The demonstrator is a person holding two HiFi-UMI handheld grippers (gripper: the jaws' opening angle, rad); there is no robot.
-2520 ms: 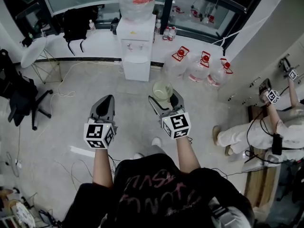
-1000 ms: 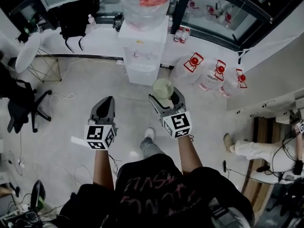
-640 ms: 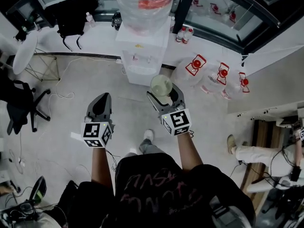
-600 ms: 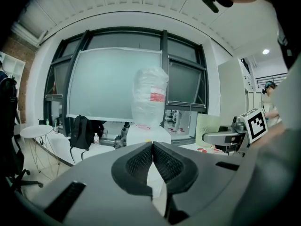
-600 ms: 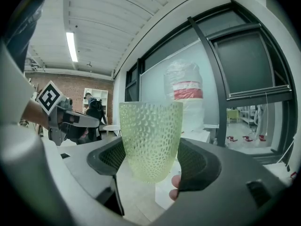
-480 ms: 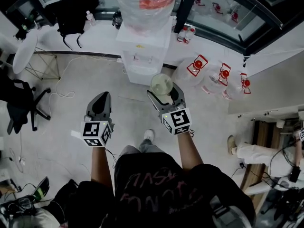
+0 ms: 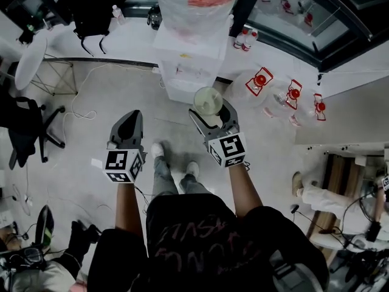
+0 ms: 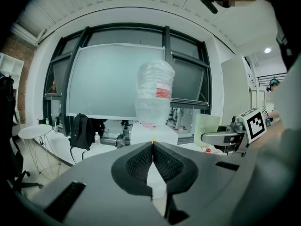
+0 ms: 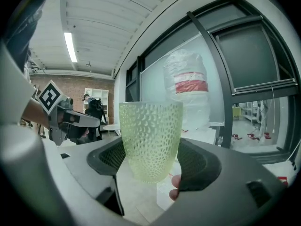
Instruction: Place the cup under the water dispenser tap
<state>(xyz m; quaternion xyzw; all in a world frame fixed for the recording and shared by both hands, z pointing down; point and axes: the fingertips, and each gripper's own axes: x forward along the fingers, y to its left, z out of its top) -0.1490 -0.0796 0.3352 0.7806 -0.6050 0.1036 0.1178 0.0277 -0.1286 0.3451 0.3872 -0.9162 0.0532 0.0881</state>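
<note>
Right gripper (image 9: 151, 160): jaws spread wide, pads pressed on 2 opposite sides of the cup (image 9: 150, 140), low on its wall. Left gripper (image 8: 153, 147): jaws closed together, nothing between them.

Cup is in the air in front of the person, above the floor (image 7: 79, 139), near the water dispenser (image 7: 191, 59) but short of it.

Handling, my judgement: pale green, dimpled, see-through, looks empty, so light. The wall seems stiff; glass or plastic, cannot tell. The dimples should help against slipping. The taper toward the base argues for holding higher, mid-wall.

Orientation: upright, mouth up, base down, long axis vertical.
</note>
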